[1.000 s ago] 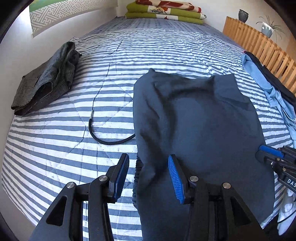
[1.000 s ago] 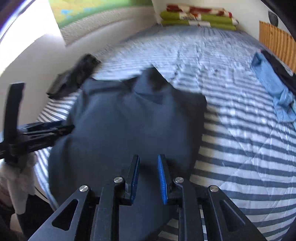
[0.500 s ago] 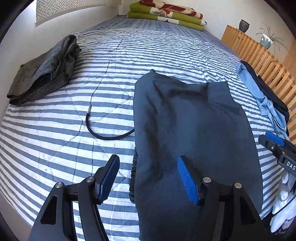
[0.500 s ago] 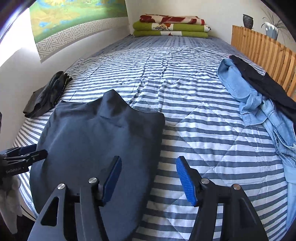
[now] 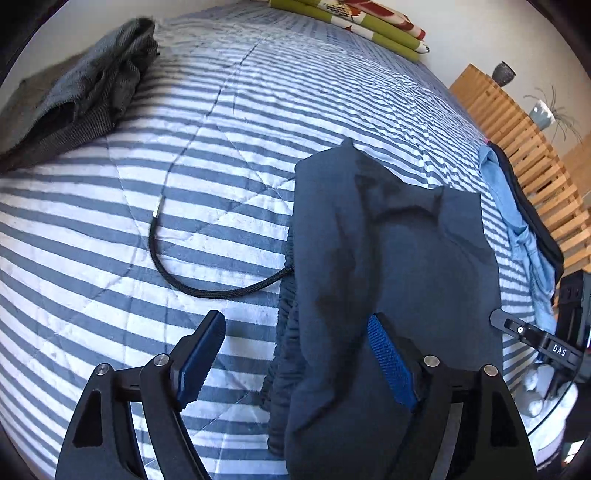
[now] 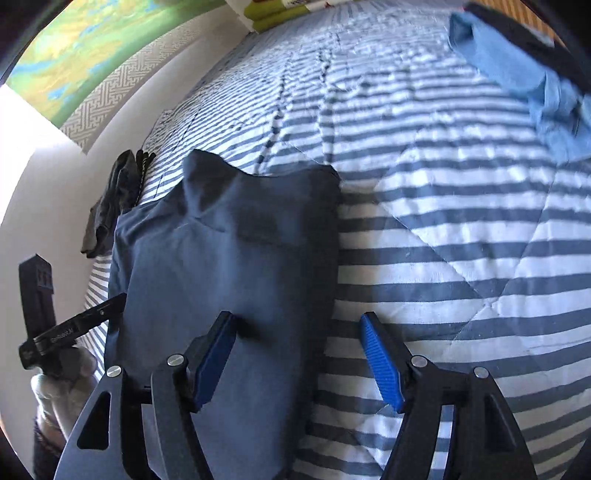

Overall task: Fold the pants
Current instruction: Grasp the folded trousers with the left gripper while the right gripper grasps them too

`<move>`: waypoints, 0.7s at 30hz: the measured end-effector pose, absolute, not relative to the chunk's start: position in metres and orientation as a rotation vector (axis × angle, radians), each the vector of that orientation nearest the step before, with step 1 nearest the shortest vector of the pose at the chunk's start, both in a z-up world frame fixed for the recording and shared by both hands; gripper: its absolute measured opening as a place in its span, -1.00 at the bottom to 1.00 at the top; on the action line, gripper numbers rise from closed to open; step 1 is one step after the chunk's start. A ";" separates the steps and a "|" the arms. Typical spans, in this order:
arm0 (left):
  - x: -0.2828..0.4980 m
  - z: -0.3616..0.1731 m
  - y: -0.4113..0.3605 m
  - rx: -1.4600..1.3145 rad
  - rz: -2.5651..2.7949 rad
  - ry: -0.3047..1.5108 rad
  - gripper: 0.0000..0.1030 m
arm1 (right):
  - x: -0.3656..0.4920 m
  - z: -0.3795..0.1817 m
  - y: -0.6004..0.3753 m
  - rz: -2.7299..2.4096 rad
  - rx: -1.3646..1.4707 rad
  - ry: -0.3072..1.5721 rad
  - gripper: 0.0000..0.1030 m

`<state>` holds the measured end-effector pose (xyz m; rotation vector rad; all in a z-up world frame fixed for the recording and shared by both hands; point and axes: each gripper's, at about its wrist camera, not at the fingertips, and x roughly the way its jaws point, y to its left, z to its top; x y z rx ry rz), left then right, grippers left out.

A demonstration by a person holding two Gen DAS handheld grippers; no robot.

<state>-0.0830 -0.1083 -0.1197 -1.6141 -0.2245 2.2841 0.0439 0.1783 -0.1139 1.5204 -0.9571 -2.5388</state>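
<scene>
Dark navy pants [image 5: 399,258] lie folded over on the striped bed, their elastic waistband bunched along the left edge. A black drawstring [image 5: 192,273] curls out of them to the left. My left gripper [image 5: 295,354] hangs over that left edge, its jaws opening, with the fabric edge below the gap and neither pad pressing it. In the right wrist view the same pants [image 6: 229,251] fill the left half. My right gripper [image 6: 299,350] straddles their right edge, jaws opening and nothing pinched. Each gripper's black tip also shows at the other view's edge.
A grey folded garment [image 5: 81,99] lies at the far left of the striped quilt [image 5: 110,206]. Light blue jeans [image 6: 528,81] and a dark garment sit at the right, beside a wooden slatted rail [image 5: 524,147]. Green and red bedding [image 5: 354,22] is stacked at the far end.
Both grippers opened and let go of the pants, which now lie flat. Both rolled and sank slightly towards the bed; the left one shifted left over the waistband edge, the right over the right edge.
</scene>
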 end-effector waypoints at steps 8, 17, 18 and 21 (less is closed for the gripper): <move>-0.085 -0.130 -0.095 -1.625 2.224 -0.211 0.58 | 0.037 -0.117 0.170 -2.488 1.465 -0.990 0.30; -0.071 -0.108 -0.093 -1.578 2.241 -0.173 0.44 | 0.033 -0.118 0.168 -2.466 1.459 -0.982 0.20; -0.070 -0.107 -0.092 -1.575 2.245 -0.165 0.47 | 0.034 -0.118 0.170 -2.462 1.456 -0.991 0.20; -0.072 -0.112 -0.094 -1.607 2.238 -0.197 0.49 | 0.034 -0.118 0.170 -2.461 1.458 -0.996 0.20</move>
